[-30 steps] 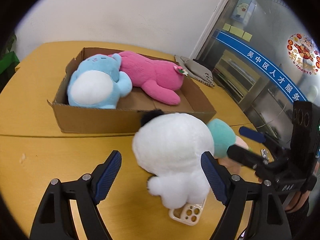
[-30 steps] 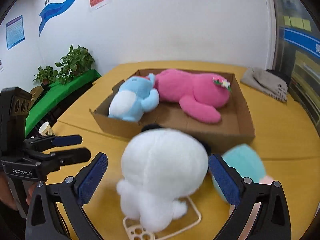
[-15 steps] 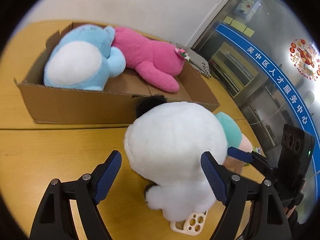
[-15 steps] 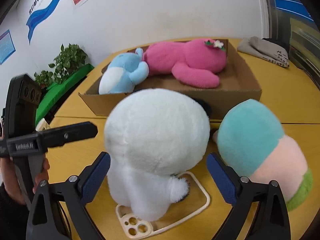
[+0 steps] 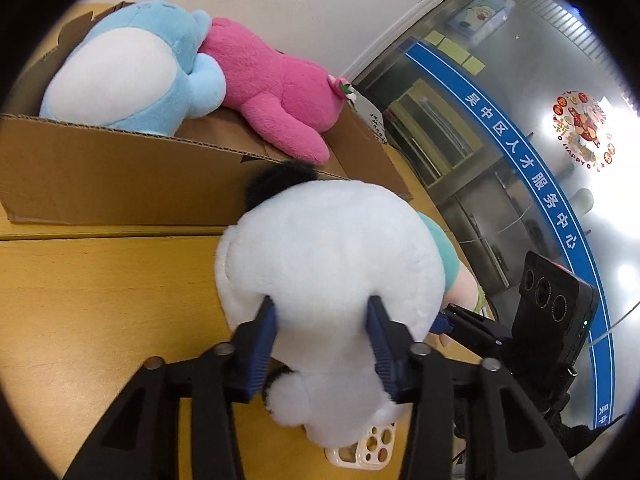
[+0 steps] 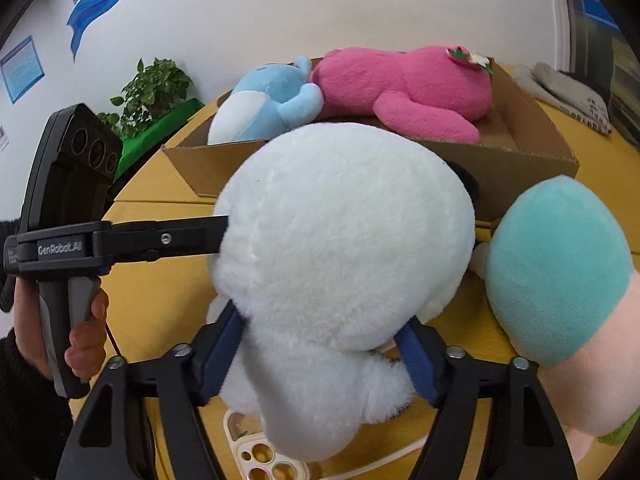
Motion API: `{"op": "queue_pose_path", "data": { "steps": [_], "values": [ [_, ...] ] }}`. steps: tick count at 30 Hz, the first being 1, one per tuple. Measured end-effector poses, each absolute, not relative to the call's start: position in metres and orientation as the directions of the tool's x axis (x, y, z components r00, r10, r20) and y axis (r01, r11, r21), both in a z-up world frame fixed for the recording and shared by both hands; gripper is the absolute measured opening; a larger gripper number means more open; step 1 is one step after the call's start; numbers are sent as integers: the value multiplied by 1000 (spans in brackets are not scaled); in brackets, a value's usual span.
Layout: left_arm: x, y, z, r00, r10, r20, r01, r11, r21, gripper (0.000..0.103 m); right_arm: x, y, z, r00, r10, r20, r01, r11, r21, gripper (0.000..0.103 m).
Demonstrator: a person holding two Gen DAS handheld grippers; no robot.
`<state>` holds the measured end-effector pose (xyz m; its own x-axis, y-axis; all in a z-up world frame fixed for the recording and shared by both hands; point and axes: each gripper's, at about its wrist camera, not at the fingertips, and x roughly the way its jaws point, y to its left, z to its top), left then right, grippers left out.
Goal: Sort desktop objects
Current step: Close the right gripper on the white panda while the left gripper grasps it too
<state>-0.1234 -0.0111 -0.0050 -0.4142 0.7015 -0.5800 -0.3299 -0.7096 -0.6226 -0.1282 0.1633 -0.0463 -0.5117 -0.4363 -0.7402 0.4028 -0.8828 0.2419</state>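
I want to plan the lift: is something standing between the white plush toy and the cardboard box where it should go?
Only the box's own near wall. The white plush toy sits on the table right before it, gripped by the left gripper and the right gripper. Inside, free floor shows beside the pink plush.

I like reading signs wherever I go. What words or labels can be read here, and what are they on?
"GenRobot.AI": on the left gripper, white print along its black body.
"吴中区人才服务中心": on the blue band across the glass wall.
"HAPPY": on the round red sticker on the glass; the rest is too blurred.
Wall posters: unreadable.
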Motion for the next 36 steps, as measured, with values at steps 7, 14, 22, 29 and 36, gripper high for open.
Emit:
{"op": "queue_pose_path", "data": {
  "steps": [7, 14, 22, 29, 36],
  "values": [
    [-88, -19, 17, -426, 710, -561, -359, -702, -615, 8, -107, 163, -39, -452, -529, -718, 474, -824, 310, 63],
    [-110, -43, 18, -493, 661, -566, -315, -741, -593, 75, -118, 192, -17, -575, -498, -649, 382, -865, 325, 98],
    [-149, -29, -23, -355, 762, -542, -344, -645, -682, 68, -163, 189, -52, -499, -561, -661, 330, -828, 454, 74],
    [-117, -29, -9, -379, 756, -534, -355, -652, -670, 50, -144, 187, -39, -489, -604, -629, 387, -797, 465, 60],
    [-109, -39, -11, -406, 727, -554, -338, -682, -648, 49, -161, 194, -58, -424, -642, -639, 349, -767, 539, 89]
  ]
}}
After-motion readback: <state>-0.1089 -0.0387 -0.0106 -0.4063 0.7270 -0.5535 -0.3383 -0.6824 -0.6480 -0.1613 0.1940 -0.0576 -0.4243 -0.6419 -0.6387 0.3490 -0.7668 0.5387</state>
